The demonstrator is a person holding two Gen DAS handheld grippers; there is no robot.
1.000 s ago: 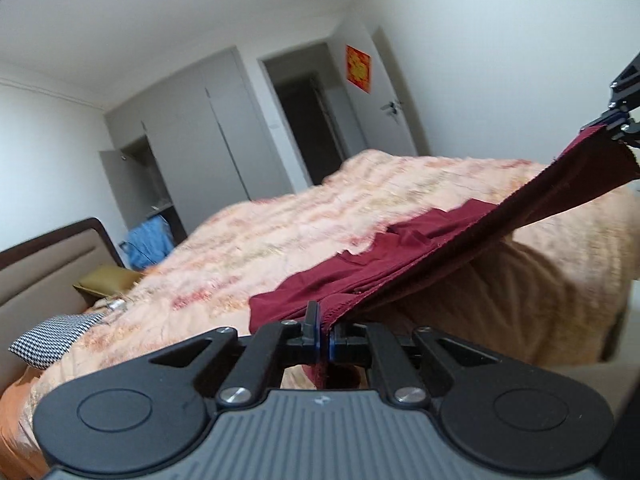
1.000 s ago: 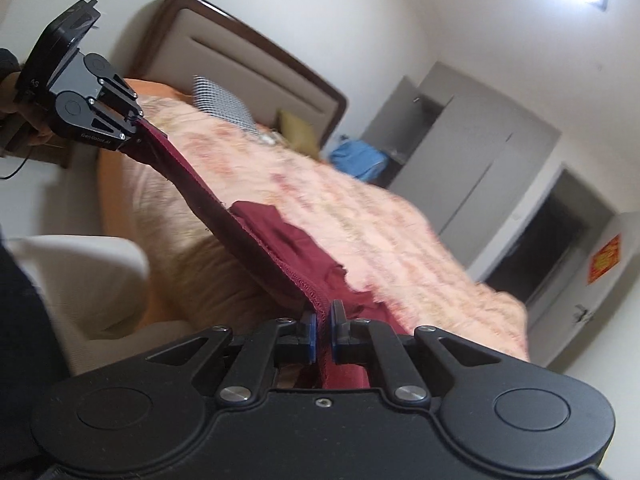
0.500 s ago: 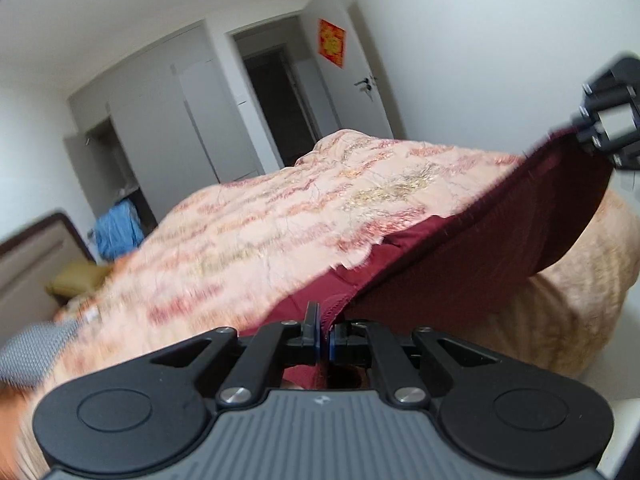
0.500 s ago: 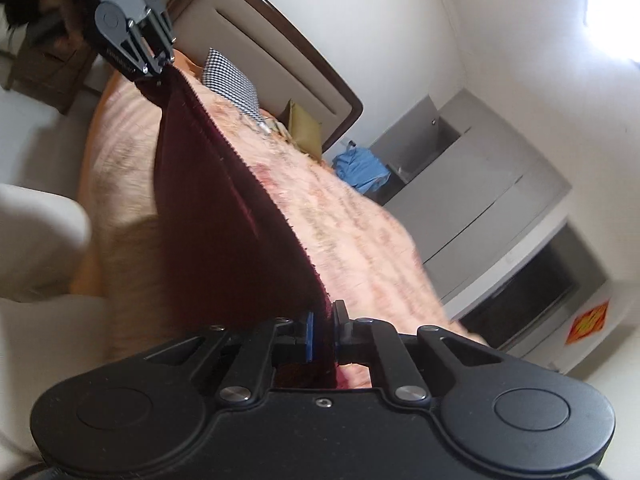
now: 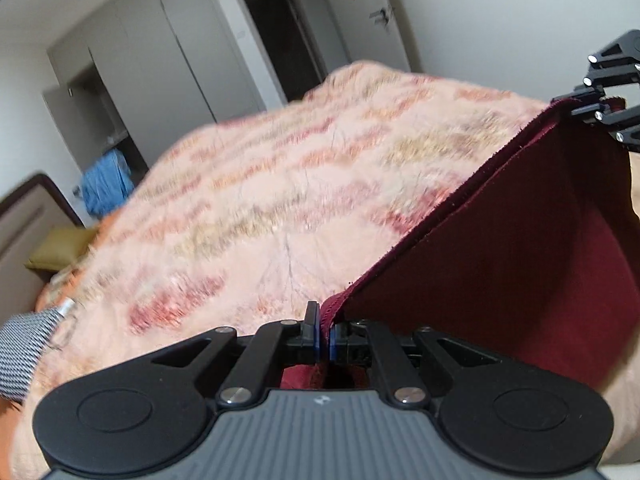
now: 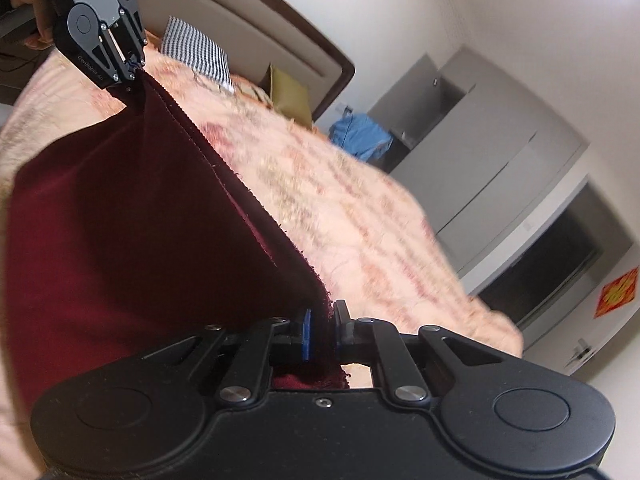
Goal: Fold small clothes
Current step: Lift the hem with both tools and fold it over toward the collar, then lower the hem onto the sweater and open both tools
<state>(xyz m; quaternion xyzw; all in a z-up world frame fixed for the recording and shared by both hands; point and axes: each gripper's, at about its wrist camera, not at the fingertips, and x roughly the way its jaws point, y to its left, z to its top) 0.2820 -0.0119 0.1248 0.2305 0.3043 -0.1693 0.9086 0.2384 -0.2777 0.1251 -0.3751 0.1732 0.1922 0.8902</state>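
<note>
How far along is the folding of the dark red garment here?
Done: both claws are shut on one edge of the dark red garment, left claw, right claw. In hand: it hangs stretched between them above the bed cover. Left: laying it flat and every fold.

You hold a dark maroon cloth (image 5: 500, 272) in black grippers with blue pads (image 6: 306, 334). The blanket (image 5: 280, 184) is peach with red and tan streaks. The pillow (image 6: 198, 48) is black-and-white houndstooth; the cushion (image 6: 289, 92) olive; the wardrobe (image 5: 168, 52) grey.
</note>
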